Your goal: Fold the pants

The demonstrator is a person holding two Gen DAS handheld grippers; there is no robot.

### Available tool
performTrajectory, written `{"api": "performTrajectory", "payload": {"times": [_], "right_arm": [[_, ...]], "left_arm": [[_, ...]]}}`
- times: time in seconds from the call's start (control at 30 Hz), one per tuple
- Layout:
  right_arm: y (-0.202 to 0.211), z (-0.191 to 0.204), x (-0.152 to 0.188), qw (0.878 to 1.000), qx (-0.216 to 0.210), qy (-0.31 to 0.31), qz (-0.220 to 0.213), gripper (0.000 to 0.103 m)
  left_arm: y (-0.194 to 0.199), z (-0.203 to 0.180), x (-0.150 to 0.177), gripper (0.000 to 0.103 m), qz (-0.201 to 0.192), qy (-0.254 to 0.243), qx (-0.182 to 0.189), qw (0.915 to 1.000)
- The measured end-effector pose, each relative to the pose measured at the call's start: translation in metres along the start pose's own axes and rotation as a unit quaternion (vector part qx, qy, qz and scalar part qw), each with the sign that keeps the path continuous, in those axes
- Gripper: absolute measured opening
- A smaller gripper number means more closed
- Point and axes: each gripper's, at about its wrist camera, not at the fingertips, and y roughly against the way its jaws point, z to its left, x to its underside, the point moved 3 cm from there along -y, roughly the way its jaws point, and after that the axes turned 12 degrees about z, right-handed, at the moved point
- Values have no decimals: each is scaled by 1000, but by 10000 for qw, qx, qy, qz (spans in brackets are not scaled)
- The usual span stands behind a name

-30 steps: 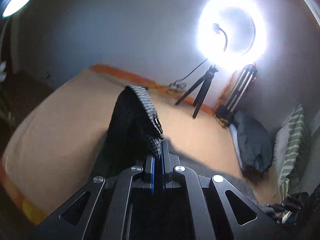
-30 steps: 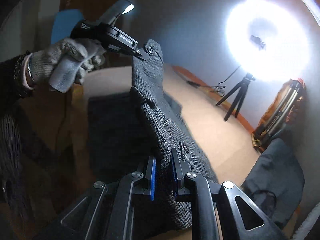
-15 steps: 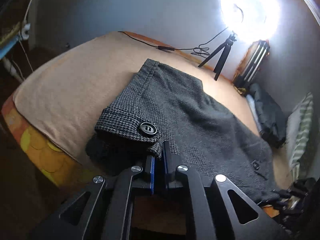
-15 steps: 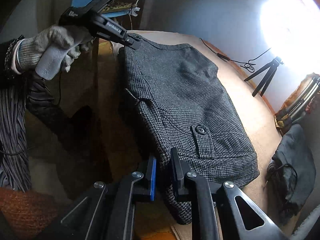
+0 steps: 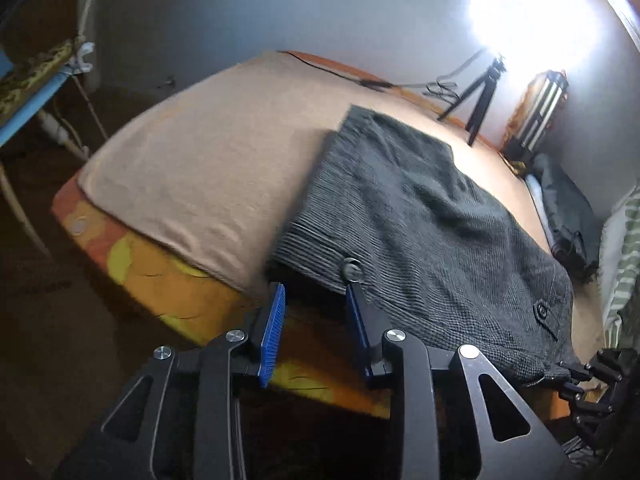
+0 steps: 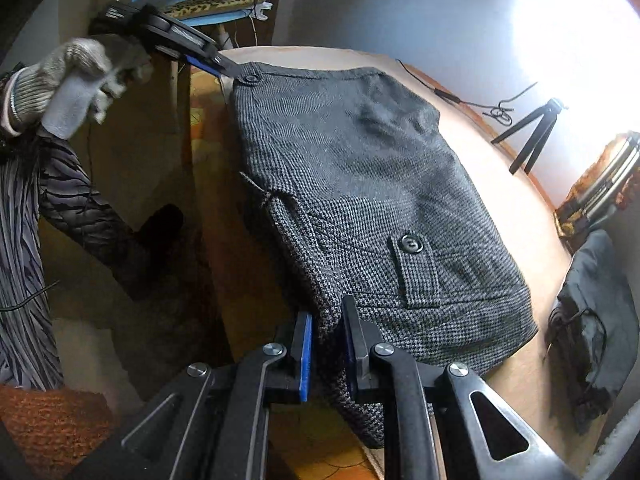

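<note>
Dark grey tweed pants (image 5: 420, 216) lie spread flat on the tan bed (image 5: 208, 148), waistband at the near edge. My left gripper (image 5: 316, 300) is open just off the waistband corner by a black button (image 5: 351, 271), holding nothing; it also shows in the right wrist view (image 6: 216, 65) in a gloved hand. My right gripper (image 6: 326, 330) has its blue pads parted slightly with the other waistband corner of the pants (image 6: 360, 184) hanging between them. A buttoned pocket flap (image 6: 414, 264) lies flat.
A bright ring light on a small tripod (image 5: 480, 96) stands at the bed's far side. A dark bag (image 6: 592, 320) lies on the bed to the right. An orange patterned mattress edge (image 5: 160, 280) faces me. A blue stand (image 5: 36, 92) is at left.
The pants went from held up in the air to laid flat on the bed. My left gripper opened and let go of its corner. My right gripper's pads have loosened.
</note>
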Motion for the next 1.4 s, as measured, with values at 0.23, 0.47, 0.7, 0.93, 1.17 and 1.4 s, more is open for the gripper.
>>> {"api": "performTrajectory", "payload": {"times": [0.23, 0.47, 0.7, 0.93, 1.17, 1.4], "right_arm": [[2, -3, 1, 9994, -98, -328, -73, 13], [11, -4, 9, 9978, -294, -589, -121, 22], [31, -25, 30, 9898, -582, -1271, -293, 31], [48, -71, 56, 9622, -919, -2453, -746, 62], [22, -144, 67, 9085, -1036, -3960, -835, 69], [-35, -184, 66, 8708, -1250, -4714, -630, 69]], "left_arm": [[28, -5, -2, 30, -356, -160, 38, 9992], [27, -33, -9, 30, -374, -553, 168, 9976], [13, -61, -12, 30, -268, -895, 287, 9952], [0, -96, -6, 30, -101, -1413, 410, 9891], [-15, -146, 15, 30, 158, -2263, 617, 9720], [-25, -180, -3, 30, 137, -2637, 655, 9623]]}}
